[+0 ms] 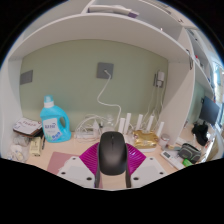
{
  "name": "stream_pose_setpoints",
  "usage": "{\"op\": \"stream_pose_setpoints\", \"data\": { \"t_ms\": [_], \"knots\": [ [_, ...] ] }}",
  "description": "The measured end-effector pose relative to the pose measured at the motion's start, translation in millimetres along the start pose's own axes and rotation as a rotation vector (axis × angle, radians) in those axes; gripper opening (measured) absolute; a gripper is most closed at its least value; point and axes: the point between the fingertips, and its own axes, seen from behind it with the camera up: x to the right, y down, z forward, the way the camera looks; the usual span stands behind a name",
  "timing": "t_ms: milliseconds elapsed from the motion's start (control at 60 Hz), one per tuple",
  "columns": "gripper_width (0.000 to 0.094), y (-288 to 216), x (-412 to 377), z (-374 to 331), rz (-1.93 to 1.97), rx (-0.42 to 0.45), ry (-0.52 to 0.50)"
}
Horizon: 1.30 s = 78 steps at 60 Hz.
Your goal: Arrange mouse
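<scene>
A black computer mouse [112,154] sits between my two fingers, held up above the desk with its nose pointing away from me. The magenta pads [92,158] press on both of its sides. My gripper [112,166] is shut on the mouse. The desk surface under the mouse is hidden by it.
A blue detergent bottle [54,120] stands at the left among clutter [28,135]. A white router with antennas [148,128] stands at the right, a white cable [104,98] hangs from the wall, and a monitor [210,112] and dark items [190,152] are at the far right. Shelves [130,18] hang above.
</scene>
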Motion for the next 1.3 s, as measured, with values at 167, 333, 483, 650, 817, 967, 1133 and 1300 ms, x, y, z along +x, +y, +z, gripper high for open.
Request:
{"op": "stream_pose_setpoints", "data": {
  "t_ms": [167, 333, 483, 650, 817, 967, 1133, 1300],
  "knots": [
    [0.0346, 46.5, -107.4, 53.1, 0.019, -0.124, -0.143],
    [0.0351, 128.6, -162.9, 88.5, 0.017, -0.279, -0.188],
    [0.0448, 167.1, -175.7, 97.9, -0.007, -0.352, -0.187],
    [0.0867, 157.3, -173.1, 79.6, -0.045, -0.350, -0.184],
    [0.0855, 119.1, -166.2, 27.9, -0.054, -0.297, -0.149],
    [0.0849, 91.3, -163.8, -45.0, -0.075, -0.238, -0.117],
    [0.0850, 87.1, -167.1, -128.9, -0.079, -0.219, -0.092],
    [0.0848, 85.4, -172.1, -189.0, -0.098, -0.197, -0.092]
  ]
}}
